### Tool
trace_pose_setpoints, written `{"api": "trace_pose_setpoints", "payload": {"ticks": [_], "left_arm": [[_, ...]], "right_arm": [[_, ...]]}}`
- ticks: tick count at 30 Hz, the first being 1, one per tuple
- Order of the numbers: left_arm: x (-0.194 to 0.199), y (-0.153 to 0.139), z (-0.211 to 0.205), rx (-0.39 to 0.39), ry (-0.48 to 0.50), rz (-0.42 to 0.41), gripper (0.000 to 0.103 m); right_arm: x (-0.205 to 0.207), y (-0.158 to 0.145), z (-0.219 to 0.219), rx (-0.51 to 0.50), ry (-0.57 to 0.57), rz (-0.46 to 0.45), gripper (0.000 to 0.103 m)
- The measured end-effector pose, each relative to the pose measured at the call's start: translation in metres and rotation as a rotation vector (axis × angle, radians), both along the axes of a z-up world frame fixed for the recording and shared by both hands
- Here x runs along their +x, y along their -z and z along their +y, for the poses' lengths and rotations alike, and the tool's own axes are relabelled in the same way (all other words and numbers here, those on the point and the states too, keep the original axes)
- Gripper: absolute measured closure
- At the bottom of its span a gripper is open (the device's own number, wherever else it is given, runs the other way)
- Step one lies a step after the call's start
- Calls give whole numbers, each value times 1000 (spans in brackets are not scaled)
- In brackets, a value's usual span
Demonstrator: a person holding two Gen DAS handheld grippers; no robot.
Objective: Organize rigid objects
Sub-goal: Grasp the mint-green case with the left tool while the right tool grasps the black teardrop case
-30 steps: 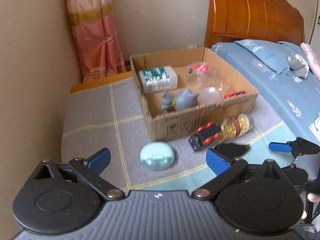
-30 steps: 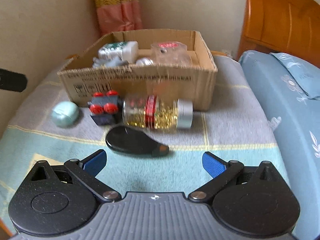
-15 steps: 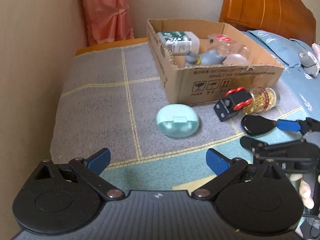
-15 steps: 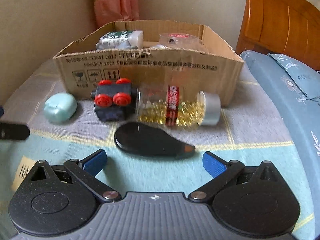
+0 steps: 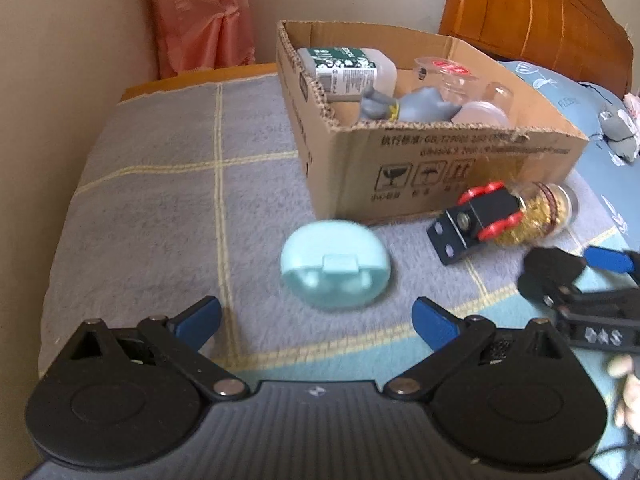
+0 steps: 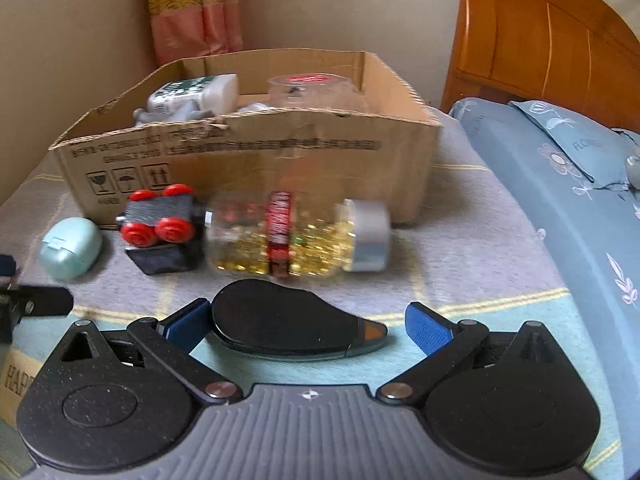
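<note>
A cardboard box (image 5: 440,160) (image 6: 256,152) on the blanket holds a white bottle (image 5: 348,68), a grey figure (image 5: 412,106) and clear containers. In front of it lie a mint oval case (image 5: 335,264) (image 6: 70,253), a black block with red wheels (image 5: 478,220) (image 6: 162,232), a jar of yellow capsules (image 6: 300,240) (image 5: 536,216) and a flat black teardrop object (image 6: 288,324). My left gripper (image 5: 316,318) is open just short of the mint case. My right gripper (image 6: 306,324) is open, with the black object between its fingers.
A beige wall runs close on the left, with a pink curtain (image 5: 200,16) behind. A wooden headboard (image 6: 540,40) and blue bedding (image 6: 560,184) lie to the right. A hand (image 5: 624,388) holds the right gripper at the left view's lower right edge.
Both grippers have moved forward and lower. The mint case now sits just ahead of the left fingers. The black object has come in between the right fingers.
</note>
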State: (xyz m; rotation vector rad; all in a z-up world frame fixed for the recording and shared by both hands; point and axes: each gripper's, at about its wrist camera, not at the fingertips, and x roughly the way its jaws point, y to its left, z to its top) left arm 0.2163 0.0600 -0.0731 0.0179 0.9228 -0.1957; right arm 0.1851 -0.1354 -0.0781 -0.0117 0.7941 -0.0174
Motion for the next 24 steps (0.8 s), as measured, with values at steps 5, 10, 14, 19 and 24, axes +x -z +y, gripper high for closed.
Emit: {"api": "trace_pose_setpoints", "payload": {"ticks": [5, 10, 14, 19, 24], "left_arm": [[11, 4, -12, 54, -22, -28, 2], [13, 5, -16, 57, -31, -42, 1], [16, 4, -19, 56, -43, -42, 3], [14, 2, -21, 55, -27, -61, 18], [10, -2, -19, 50, 5, -72, 40]], "right_arm": [[-4, 2, -4, -1, 4, -11, 0], [-4, 3, -4, -1, 6, -10, 0], [-4, 3, -4, -2, 10, -12, 0], [-4, 3, -3, -3, 13, -13, 0], [-6, 3, -4, -2, 16, -13, 0]]}}
